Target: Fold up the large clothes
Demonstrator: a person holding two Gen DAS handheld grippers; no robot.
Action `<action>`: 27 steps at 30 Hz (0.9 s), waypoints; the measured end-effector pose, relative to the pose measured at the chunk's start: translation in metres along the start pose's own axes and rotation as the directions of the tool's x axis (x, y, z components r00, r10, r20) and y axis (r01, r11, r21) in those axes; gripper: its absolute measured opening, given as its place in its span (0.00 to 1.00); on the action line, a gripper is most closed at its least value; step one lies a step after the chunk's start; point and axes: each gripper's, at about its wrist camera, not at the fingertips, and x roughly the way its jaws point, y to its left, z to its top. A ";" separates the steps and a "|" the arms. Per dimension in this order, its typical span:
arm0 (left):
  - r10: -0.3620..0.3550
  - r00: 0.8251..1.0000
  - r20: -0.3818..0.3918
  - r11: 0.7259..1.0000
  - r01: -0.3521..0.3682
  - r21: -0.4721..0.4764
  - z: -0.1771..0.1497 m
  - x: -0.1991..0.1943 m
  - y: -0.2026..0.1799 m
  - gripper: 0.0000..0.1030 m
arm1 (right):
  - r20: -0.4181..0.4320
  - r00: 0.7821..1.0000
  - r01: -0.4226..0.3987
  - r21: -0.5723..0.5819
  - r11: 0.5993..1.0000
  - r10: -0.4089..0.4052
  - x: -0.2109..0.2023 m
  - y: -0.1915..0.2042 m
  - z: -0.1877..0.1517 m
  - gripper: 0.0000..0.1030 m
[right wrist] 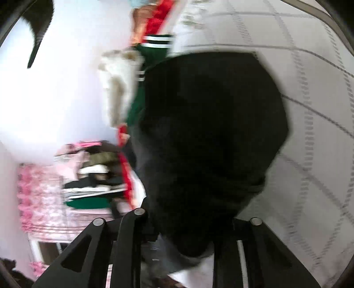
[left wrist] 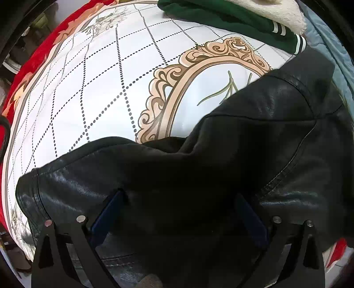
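A: Nearest, item one: left gripper (left wrist: 177, 206), jaws spread wide, blue pads (left wrist: 106, 212) on either side of a fold of black leather jacket (left wrist: 199, 168). Nothing pinched that I can see.

B: Item two?

A: Right gripper (right wrist: 190, 223), view badly blurred. Dark jacket cloth bunches between its fingers; whether it is clamped, I cannot tell.

B: Jacket's place?

A: Heaped on the white quilted bedspread (left wrist: 93, 84), near right part, one sleeve or panel doubled over. Farther off: green striped-cuff garment (left wrist: 221, 17), cream fleece (left wrist: 276, 13).

B: Step?

A: Judged mid-fold, a panel being brought across. Next calls for the left gripper to close on the near edge, then carry it over evenly; stiff leather may spring back.
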 end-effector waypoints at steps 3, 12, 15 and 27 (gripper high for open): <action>-0.001 1.000 0.011 1.000 0.001 -0.003 0.003 0.001 -0.005 1.00 | -0.030 0.999 0.024 0.035 0.999 -0.023 0.015 -0.029 0.010 0.53; -0.019 0.999 0.026 0.999 0.020 -0.033 -0.013 -0.008 0.020 1.00 | -0.040 0.999 0.003 -0.023 1.000 -0.004 0.071 -0.007 0.024 0.32; -0.035 0.999 0.028 0.999 0.036 -0.037 -0.004 -0.007 0.022 1.00 | 0.014 1.000 -0.009 -0.017 1.000 0.009 0.057 0.011 0.018 0.19; -0.243 0.969 0.043 0.970 0.243 0.009 0.050 0.000 -0.016 1.00 | 0.192 0.965 0.244 -0.397 0.885 -0.179 0.040 0.175 0.003 0.18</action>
